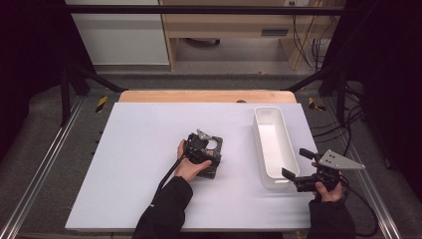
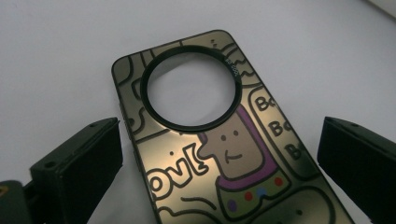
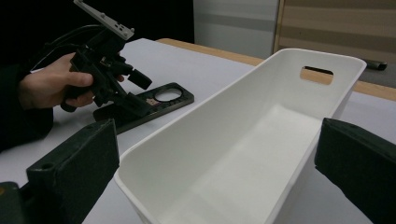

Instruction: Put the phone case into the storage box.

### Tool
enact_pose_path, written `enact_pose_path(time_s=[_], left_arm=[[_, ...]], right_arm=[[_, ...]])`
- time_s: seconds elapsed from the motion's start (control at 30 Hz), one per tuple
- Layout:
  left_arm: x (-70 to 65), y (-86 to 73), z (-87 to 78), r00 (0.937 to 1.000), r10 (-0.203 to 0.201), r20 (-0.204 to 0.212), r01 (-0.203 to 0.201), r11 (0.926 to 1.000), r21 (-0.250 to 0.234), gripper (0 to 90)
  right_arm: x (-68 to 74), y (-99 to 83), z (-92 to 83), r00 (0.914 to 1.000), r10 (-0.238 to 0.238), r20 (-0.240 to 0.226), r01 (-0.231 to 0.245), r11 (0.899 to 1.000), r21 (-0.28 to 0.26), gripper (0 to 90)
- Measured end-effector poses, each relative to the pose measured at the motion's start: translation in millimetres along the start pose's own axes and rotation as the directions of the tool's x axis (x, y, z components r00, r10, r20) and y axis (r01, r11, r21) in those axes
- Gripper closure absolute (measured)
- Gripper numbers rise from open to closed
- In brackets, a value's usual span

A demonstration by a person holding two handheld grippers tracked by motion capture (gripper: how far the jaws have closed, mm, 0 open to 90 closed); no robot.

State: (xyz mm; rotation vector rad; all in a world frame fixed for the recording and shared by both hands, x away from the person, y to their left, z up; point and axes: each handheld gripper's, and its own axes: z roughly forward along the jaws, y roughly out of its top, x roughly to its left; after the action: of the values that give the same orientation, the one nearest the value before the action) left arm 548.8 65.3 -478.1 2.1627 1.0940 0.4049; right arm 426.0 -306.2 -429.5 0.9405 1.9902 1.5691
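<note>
We see a bronze phone case (image 2: 224,154) with black cartoon outlines, a tan face with a purple collar, red and blue dots, and a black ring. The bin (image 1: 272,144) is plain white, the surface (image 1: 139,129) pale lilac-white. Both tools (image 1: 203,149) (image 1: 294,169) are black.

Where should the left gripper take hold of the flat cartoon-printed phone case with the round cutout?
Across its two long edges, coming down from above: the cartoon-printed phone case lies flat on the white table, and the open left gripper already straddles its narrow width.
</note>
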Motion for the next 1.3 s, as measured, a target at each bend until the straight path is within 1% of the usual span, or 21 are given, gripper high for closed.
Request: enact_pose_path(time_s=[0.23, 0.33, 0.6, 0.7, 0.8, 0.83, 1.03, 1.3], left_arm=[[-0.7, -0.3, 3.0, 0.9999, -0.016, 0.003, 0.016, 0.9998, 0.012, 0.0], [-2.7, -1.3, 5.3, 0.9999, -0.012, -0.003, 0.012, 0.9996, 0.024, 0.0], [-6.1, -1.0, 6.8, 0.9993, -0.024, -0.029, 0.025, 0.9991, 0.035, 0.0], [-8.4, -0.5, 7.7, 0.9986, -0.025, -0.048, 0.027, 0.9988, 0.04, 0.0], [-11.8, 0.0, 9.5, 0.9971, -0.012, -0.075, 0.016, 0.9987, 0.049, 0.0], [-12.5, 0.3, 9.9, 0.9967, -0.017, -0.079, 0.021, 0.9985, 0.05, 0.0], [-13.4, 2.6, 10.1, 0.9957, -0.027, -0.089, 0.033, 0.997, 0.07, 0.0], [-15.5, 3.3, 8.8, 0.9933, -0.047, -0.105, 0.055, 0.9955, 0.077, 1.8]], right_arm=[[0.0, 0.0, -0.1, 1.0, 0.002, -0.001, -0.002, 1.0, -0.001, 0.3], [0.1, 0.1, 0.1, 1.0, 0.001, 0.0, -0.001, 1.0, -0.001, 0.3], [-0.1, 0.2, -0.3, 1.0, 0.003, 0.0, -0.003, 1.0, -0.002, 0.3], [0.0, 0.2, -0.3, 1.0, 0.003, 0.001, -0.003, 1.0, -0.002, 0.3], [0.0, 0.4, -0.5, 1.0, 0.003, 0.001, -0.003, 1.0, -0.002, 0.3], [0.0, 0.4, -0.5, 1.0, 0.003, 0.001, -0.003, 1.0, -0.002, 0.2], [0.0, 0.4, -0.4, 1.0, 0.003, 0.001, -0.003, 1.0, -0.002, 0.3], [-0.1, 0.6, -0.6, 1.0, 0.0, 0.001, 0.0, 1.0, -0.003, 0.3]])
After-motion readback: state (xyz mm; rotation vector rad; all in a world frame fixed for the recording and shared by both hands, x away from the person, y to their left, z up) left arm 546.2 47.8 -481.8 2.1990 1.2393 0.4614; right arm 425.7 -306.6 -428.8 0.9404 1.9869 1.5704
